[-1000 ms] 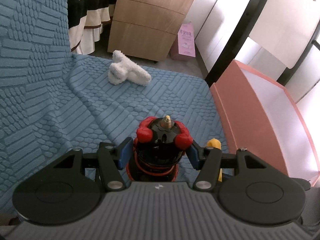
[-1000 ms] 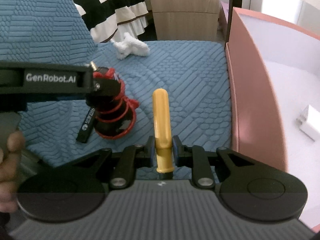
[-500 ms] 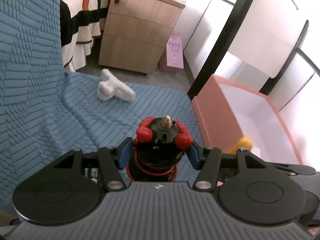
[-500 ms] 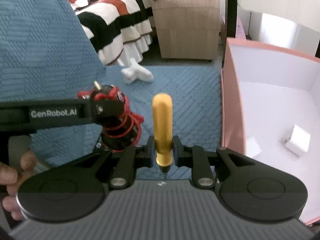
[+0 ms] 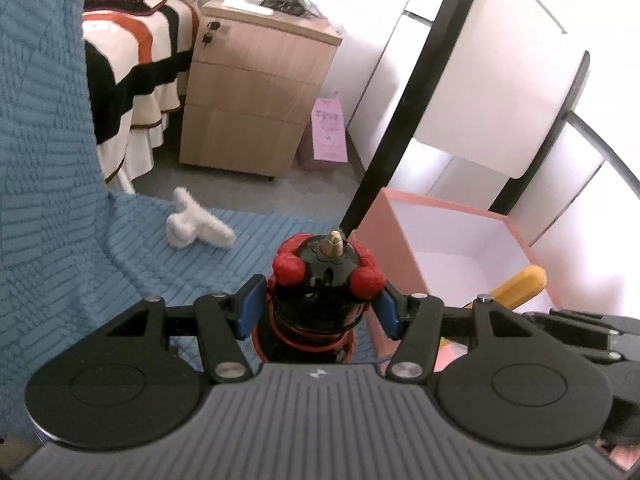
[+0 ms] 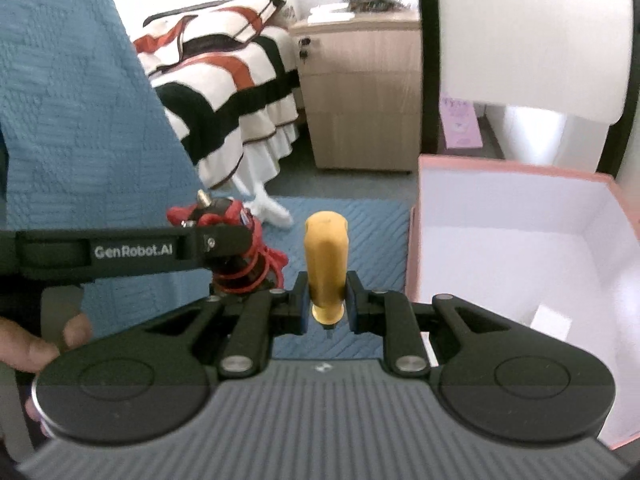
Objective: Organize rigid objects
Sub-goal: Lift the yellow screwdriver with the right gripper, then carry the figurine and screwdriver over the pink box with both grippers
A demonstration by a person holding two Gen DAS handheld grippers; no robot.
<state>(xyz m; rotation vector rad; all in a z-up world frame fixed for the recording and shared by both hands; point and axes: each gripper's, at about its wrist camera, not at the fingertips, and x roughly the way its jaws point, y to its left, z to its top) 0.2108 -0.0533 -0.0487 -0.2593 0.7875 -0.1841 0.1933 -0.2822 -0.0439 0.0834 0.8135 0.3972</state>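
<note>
My left gripper point(image 5: 320, 308) is shut on a black and red toy figure point(image 5: 326, 280) with a gold tip and holds it in the air above the blue textured cover point(image 5: 72, 248). The toy also shows in the right wrist view point(image 6: 236, 248), held by the left gripper point(image 6: 216, 240). My right gripper point(image 6: 328, 306) is shut on a yellow tool handle point(image 6: 326, 248) and holds it upright. The handle also shows in the left wrist view point(image 5: 520, 282) over the pink box point(image 5: 384, 240). The box stands to the right point(image 6: 414, 240), white inside.
A white fluffy item point(image 5: 196, 230) lies on the blue cover at the far edge. A small white block point(image 6: 552, 318) lies in the box. A wooden drawer cabinet point(image 5: 256, 96), a striped bed point(image 6: 224, 92) and a black pole point(image 5: 400, 112) stand beyond.
Both grippers have risen with their objects and the views tilted up. The right gripper with the yellow handle moved toward the pink box. The toy left the cover.
</note>
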